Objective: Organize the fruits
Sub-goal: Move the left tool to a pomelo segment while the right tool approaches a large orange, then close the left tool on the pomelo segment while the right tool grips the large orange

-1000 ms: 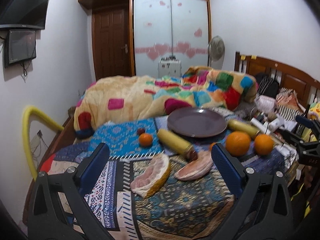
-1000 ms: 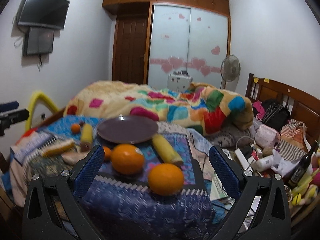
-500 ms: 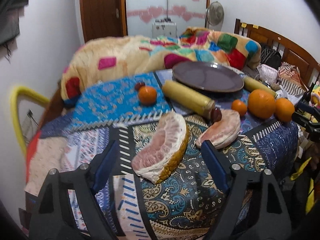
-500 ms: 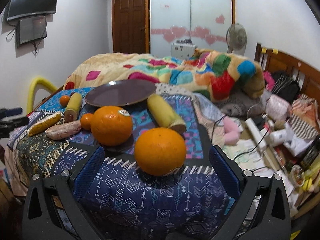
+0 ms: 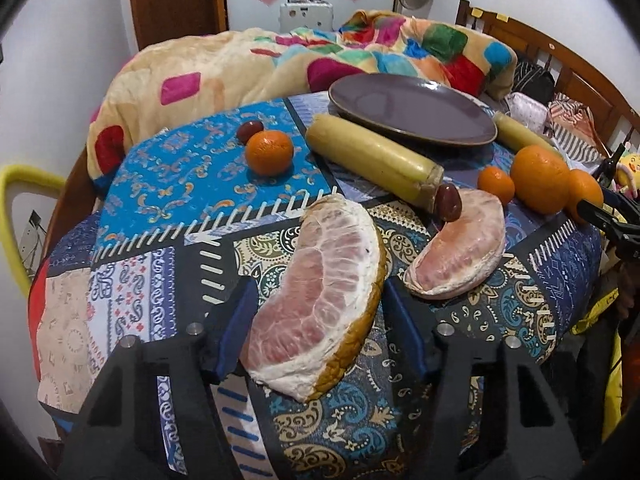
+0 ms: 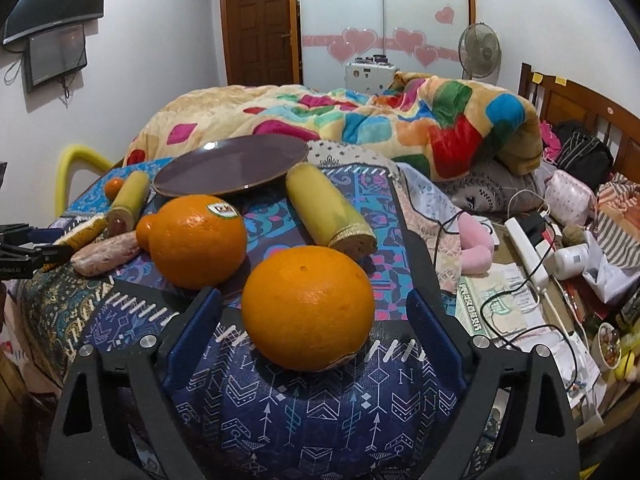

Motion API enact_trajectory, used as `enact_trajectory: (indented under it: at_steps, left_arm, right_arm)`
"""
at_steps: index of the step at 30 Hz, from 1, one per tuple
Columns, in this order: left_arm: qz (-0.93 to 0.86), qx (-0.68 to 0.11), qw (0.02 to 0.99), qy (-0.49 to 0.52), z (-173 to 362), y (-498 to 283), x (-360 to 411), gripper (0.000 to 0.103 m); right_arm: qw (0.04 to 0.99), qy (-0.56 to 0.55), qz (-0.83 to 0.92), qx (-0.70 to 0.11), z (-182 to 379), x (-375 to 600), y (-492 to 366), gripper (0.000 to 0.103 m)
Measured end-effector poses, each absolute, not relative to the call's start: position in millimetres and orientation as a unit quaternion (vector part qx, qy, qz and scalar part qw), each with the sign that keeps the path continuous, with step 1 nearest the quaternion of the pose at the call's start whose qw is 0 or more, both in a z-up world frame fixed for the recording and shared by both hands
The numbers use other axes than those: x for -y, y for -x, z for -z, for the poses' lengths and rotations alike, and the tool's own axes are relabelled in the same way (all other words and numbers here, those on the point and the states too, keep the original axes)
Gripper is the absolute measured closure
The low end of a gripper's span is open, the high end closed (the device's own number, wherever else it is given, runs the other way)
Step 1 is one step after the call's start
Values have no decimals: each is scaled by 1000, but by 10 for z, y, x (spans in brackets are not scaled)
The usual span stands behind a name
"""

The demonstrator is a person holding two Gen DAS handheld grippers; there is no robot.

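Patchwork cloth (image 5: 168, 184) is covering the bed, carrying a purple plate (image 5: 412, 112) at its far side. Near the front edge, the left gripper (image 5: 316, 316) is closing around a pomelo wedge (image 5: 320, 296), pads just beside the rind, contact unclear. On the cloth's other side, the right gripper (image 6: 310, 320) is narrowing around an orange (image 6: 308, 308), gaps showing on both sides.

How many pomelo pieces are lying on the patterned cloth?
2. One pomelo wedge with rind lies between the left gripper's fingers; the peeled pomelo piece lies beside it, near the dark date.
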State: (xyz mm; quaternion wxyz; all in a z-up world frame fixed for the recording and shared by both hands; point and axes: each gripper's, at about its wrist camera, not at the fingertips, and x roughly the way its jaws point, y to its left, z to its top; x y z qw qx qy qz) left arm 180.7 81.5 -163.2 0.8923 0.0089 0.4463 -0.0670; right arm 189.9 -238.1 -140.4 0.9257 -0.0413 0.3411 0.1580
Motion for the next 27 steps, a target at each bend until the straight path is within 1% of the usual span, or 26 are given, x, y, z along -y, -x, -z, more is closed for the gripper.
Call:
enact_trajectory:
  at_steps: [1, 3, 7, 8, 12, 14, 17, 27]
  left_arm:
    - [71, -448, 891, -4, 1632, -1823, -834, 38]
    - [79, -453, 888, 5, 1633, -1853, -867, 39]
    - [82, -459, 884, -7, 1634, -1892, -844, 39]
    - [82, -461, 884, -10, 1635, -1901, -836, 39]
    - [83, -466, 881, -3, 1637, -1964, -844, 39]
    - [79, -466, 881, -8, 1638, -1979, -823, 40]
    - [76, -465, 882, -13, 1622, -1989, -790, 50]
    - [65, -457, 887, -13, 1589, -1951, -736, 54]
  right_arm:
    - [925, 41, -159, -343, 1421, 2383, -1910, 13]
    - [923, 42, -162, -348, 1447, 2376, -1928, 21]
    - [918, 46, -167, -356, 1500, 2351, -1965, 26]
    - [918, 49, -167, -357, 1510, 2345, -1970, 30]
    - [918, 56, -167, -355, 1522, 2325, -1979, 40]
    - [918, 52, -169, -355, 1517, 2329, -1993, 41]
    - [919, 52, -169, -354, 1514, 2325, -2001, 42]
    - [921, 38, -172, -348, 1427, 2342, -1968, 43]
